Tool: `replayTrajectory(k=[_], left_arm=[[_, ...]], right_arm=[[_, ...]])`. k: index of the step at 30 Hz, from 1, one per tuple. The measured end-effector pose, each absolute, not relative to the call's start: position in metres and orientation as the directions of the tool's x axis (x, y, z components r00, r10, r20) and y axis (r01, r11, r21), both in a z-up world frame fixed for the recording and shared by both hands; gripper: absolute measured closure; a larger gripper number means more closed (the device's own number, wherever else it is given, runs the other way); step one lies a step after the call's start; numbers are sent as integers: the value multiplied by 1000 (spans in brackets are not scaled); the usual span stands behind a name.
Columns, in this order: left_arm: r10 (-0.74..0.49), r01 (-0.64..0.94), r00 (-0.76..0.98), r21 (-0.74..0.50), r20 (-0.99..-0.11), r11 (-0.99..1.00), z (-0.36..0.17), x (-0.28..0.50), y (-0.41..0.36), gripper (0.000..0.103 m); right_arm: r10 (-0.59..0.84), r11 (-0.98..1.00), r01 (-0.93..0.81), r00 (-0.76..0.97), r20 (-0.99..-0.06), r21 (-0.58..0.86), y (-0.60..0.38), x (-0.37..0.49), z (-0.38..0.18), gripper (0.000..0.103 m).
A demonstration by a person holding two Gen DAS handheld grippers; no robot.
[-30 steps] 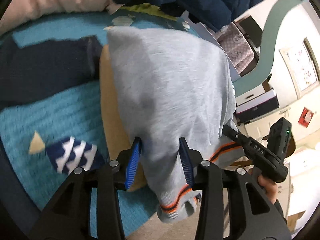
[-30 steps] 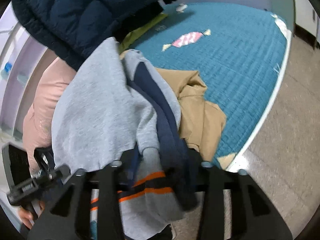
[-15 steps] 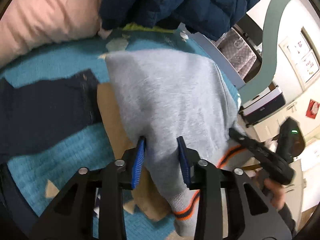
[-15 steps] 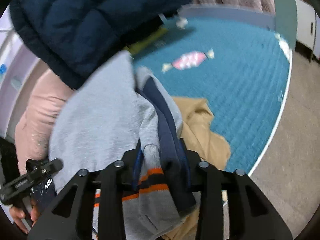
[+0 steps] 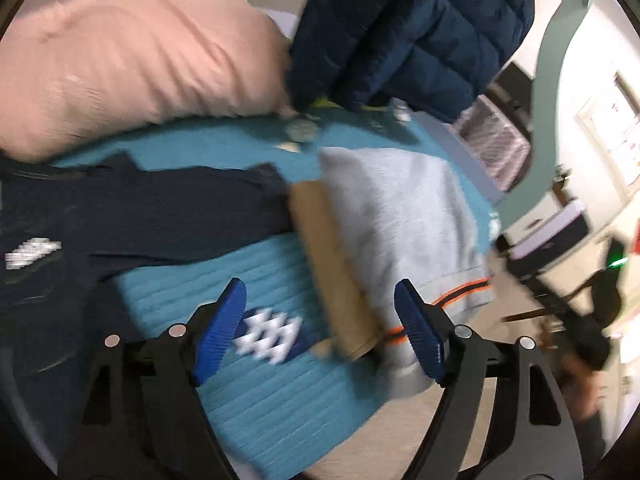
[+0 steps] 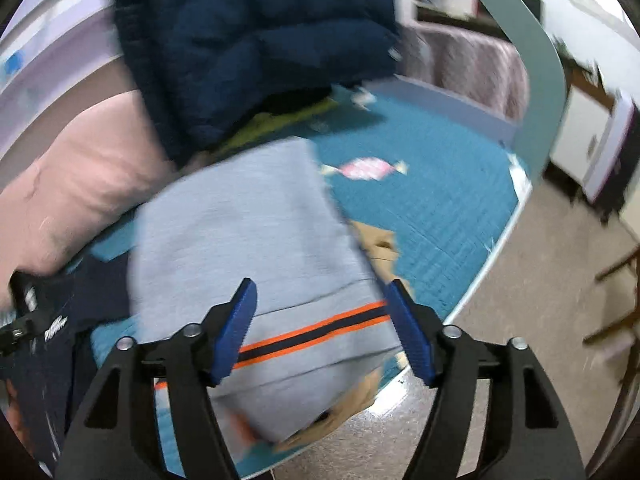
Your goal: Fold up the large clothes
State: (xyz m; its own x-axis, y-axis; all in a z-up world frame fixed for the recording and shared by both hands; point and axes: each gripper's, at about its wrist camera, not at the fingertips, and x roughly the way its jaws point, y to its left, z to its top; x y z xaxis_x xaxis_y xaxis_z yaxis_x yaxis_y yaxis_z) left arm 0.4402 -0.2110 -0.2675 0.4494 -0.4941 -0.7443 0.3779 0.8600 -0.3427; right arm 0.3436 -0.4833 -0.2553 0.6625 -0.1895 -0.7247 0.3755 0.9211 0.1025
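Observation:
A grey sweatshirt [image 5: 404,220] with an orange and navy hem stripe lies folded on the blue quilt, on top of a tan garment [image 5: 332,264]. It also shows in the right wrist view [image 6: 248,232]. My left gripper [image 5: 320,320] is open and empty, above the quilt just left of the sweatshirt's near edge. My right gripper [image 6: 320,316] is open and empty, above the striped hem. A dark navy garment [image 5: 132,216] lies spread to the left.
A pink pillow [image 5: 132,60] and a navy puffer jacket [image 5: 412,28] lie at the back of the bed. The blue quilt [image 6: 432,200] ends at a rounded edge with grey floor [image 6: 532,280] beyond. Furniture stands at the right.
Both grippers have opened and let go of the grey sweatshirt, which now lies flat on the tan garment. Both have pulled back from it.

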Motion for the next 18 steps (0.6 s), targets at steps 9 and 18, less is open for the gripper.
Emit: replayTrajectory(k=[9, 18], left_arm=[[-350, 331, 606, -174, -714, 927, -217, 351, -131, 13], [-272, 242, 702, -138, -659, 960, -176, 276, -58, 10]], right_arm=[[-46, 990, 126, 691, -722, 58, -322, 304, -200, 19], [-103, 993, 117, 721, -686, -26, -240, 247, -159, 11]])
